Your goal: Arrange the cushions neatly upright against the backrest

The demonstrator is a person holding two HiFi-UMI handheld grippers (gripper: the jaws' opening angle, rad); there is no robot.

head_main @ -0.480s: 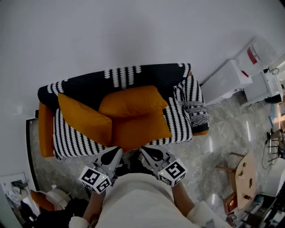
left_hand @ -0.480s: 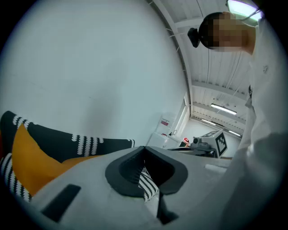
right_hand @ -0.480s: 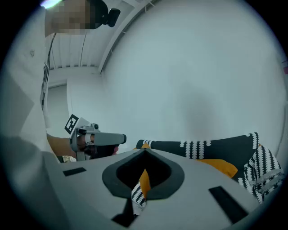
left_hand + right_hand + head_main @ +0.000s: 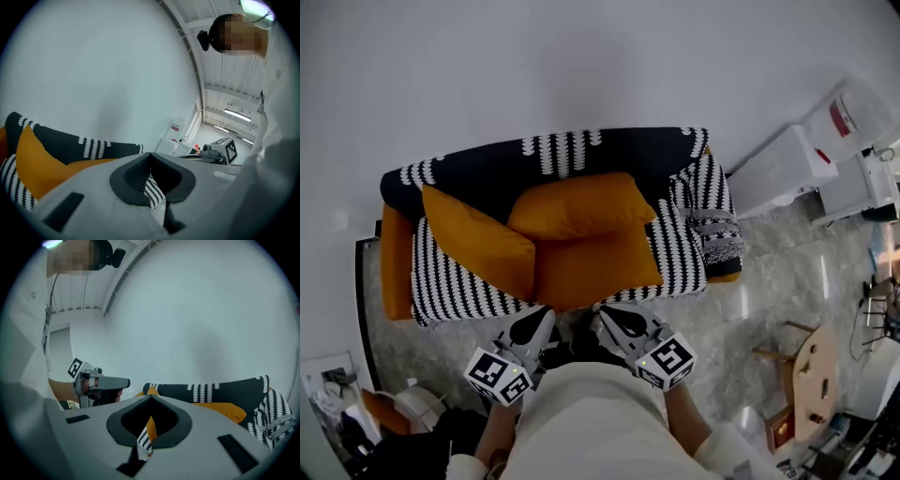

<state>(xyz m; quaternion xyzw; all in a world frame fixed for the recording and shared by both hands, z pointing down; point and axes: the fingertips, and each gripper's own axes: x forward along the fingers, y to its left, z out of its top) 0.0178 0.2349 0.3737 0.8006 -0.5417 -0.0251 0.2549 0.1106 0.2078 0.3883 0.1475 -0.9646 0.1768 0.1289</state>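
We hold both tools low at the front edge of the sofa point(image 4: 455, 292), tipped slightly down toward the seat. The left tool point(image 4: 152, 185) has its jaws pressed together on nothing (only a sliver of striped cover shows through the slit). The right tool point(image 4: 146, 427) is closed and empty too. Just ahead of both tools a flat orange cushion point(image 4: 595, 270) lies on the seat. Beyond it a middle orange cushion point(image 4: 579, 206) leans on the backrest point(image 4: 619, 152). Ahead and to the left of the left tool, a left orange cushion point(image 4: 476, 246) stands tilted in the corner by the armrest point(image 4: 396, 267).
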